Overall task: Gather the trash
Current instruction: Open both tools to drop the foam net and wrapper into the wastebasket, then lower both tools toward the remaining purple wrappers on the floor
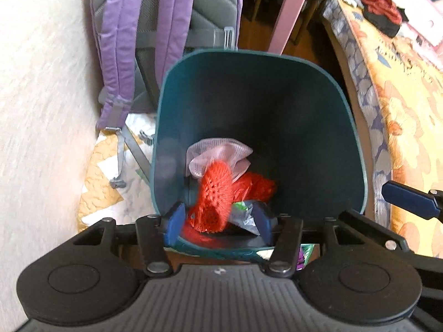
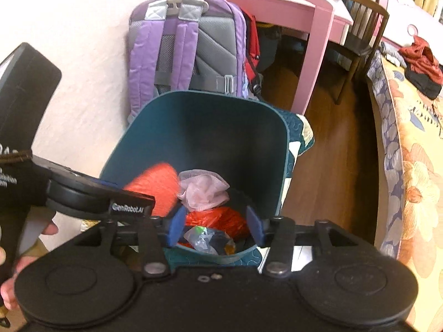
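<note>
Left wrist view: my left gripper (image 1: 220, 220) points steeply down over the bin's (image 1: 357, 149) near rim, jaws apart, red netting (image 1: 214, 193) loose between them, gripped by neither pad. Backpack (image 1: 155, 27) stands just beyond the far rim; bed (image 1: 401, 96) crowds my right. My right gripper (image 2: 216, 225) hangs open over the same rim, trash (image 2: 203, 186) below.

Netting (image 1: 213, 193) in bin (image 1: 277, 63); backpack (image 2: 182, 55) behind bin.

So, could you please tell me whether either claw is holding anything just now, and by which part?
Nothing is held: both the left claw and right claw stand open above the teal bin.
</note>
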Demonstrator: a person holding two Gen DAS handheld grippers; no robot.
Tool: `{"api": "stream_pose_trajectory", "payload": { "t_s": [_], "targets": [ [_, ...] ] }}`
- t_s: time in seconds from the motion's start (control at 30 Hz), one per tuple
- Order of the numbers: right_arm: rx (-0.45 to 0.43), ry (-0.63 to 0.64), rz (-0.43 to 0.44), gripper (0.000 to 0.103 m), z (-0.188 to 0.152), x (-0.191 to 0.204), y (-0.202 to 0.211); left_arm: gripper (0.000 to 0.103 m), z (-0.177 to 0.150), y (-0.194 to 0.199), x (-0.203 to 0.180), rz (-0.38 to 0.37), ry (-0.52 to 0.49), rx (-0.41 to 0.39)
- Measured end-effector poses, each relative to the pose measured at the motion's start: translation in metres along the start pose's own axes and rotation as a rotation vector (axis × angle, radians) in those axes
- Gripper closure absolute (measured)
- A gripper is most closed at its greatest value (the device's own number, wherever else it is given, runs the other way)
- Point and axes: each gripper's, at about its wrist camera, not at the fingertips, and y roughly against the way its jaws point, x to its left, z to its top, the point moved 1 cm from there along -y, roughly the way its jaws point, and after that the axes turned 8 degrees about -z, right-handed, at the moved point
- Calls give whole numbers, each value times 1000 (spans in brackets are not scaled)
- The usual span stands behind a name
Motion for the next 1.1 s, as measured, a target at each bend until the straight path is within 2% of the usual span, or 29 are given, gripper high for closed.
{"api": "stream_pose_trajectory", "payload": {
  "t_s": [0.17, 0.43, 0.57, 0.67, 0.9, 1.1],
  "targets": [
    [-56, -18, 5, 39, -5, -2, 31, 45, -8, 25, -6, -40, -3, -45],
    [-136, -65, 9, 34, -26, -19, 94, 45, -34, 76, -32, -46, -70, -140],
    [-173, -107, 3, 31, -41, -32, 123, 39, -49, 101, -44, -53, -93, -185],
    [-194, -144, 7, 28, -53, -42, 143, 39, -59, 118, -54, -50, -125, -214],
    [-236, -200, 11, 25, -80, -60, 181, 39, -88, 144, -81, -54, -213, -237],
    [-261, -200, 24, 22, -104, -77, 201, 39, -113, 152, -108, -67, -227, -232]
  ]
}}
